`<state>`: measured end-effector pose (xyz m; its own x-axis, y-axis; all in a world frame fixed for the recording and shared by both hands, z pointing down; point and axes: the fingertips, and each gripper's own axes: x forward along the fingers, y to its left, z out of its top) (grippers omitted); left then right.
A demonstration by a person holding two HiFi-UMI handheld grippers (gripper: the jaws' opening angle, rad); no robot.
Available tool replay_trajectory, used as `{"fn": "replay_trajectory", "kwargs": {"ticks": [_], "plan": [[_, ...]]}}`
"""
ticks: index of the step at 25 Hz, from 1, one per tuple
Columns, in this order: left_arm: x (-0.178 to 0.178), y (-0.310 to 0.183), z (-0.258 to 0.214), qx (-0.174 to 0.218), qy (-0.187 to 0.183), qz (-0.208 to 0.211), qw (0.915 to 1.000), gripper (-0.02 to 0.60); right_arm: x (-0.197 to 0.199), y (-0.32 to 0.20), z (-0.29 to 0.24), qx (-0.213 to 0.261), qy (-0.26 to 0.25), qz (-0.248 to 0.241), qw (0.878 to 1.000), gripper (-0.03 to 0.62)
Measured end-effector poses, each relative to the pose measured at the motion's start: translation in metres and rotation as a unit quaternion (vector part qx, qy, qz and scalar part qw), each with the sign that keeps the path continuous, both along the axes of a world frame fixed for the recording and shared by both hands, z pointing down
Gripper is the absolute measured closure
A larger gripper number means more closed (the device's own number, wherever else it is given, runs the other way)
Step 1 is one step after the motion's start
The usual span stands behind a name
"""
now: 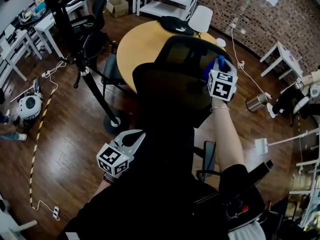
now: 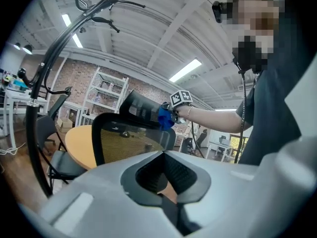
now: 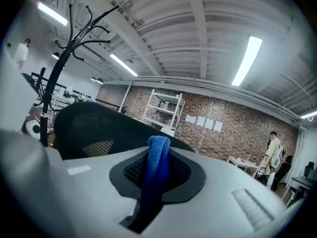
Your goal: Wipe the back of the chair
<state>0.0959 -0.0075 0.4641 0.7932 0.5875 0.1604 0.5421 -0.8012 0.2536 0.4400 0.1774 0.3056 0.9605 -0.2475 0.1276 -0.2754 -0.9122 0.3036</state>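
Note:
A black mesh office chair fills the middle of the head view, with its back (image 1: 170, 96) below its headrest (image 1: 187, 49). My right gripper (image 1: 218, 67) is raised at the headrest's right edge and is shut on a blue cloth (image 1: 216, 63). In the right gripper view the blue cloth (image 3: 157, 165) hangs pinched between the jaws, with the headrest (image 3: 94, 125) just beyond. My left gripper (image 1: 133, 137) hangs low at the chair's left side, shut with nothing in it. From the left gripper view I see the chair back (image 2: 124, 143), the cloth (image 2: 164, 117) and the right gripper's marker cube (image 2: 181, 97).
A round wooden table (image 1: 142, 41) stands right behind the chair, with a black bag (image 1: 175, 24) on it. A black coat stand (image 1: 75, 39) and another black chair (image 1: 95, 26) are to the left. A metal bin (image 1: 256, 102) stands at the right, and cables lie on the floor at the left.

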Motion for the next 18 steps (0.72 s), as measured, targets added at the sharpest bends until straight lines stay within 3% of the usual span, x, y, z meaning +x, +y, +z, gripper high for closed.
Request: {"fn": "replay_trajectory", "kwargs": {"ticks": [8,18], "plan": [[-0.013,-0.045,0.0,-0.008,-0.013,-0.071,0.9974,0.575,0.01,-0.084,-0.006,0.048,0.014,-0.065,0.997,0.559],[-0.043,-0.072,0.009,0.0,-0.02,-0.122,0.9923,0.575,-0.026,-0.184,-0.008,0.121,0.031,-0.176,0.976,0.56]]}}
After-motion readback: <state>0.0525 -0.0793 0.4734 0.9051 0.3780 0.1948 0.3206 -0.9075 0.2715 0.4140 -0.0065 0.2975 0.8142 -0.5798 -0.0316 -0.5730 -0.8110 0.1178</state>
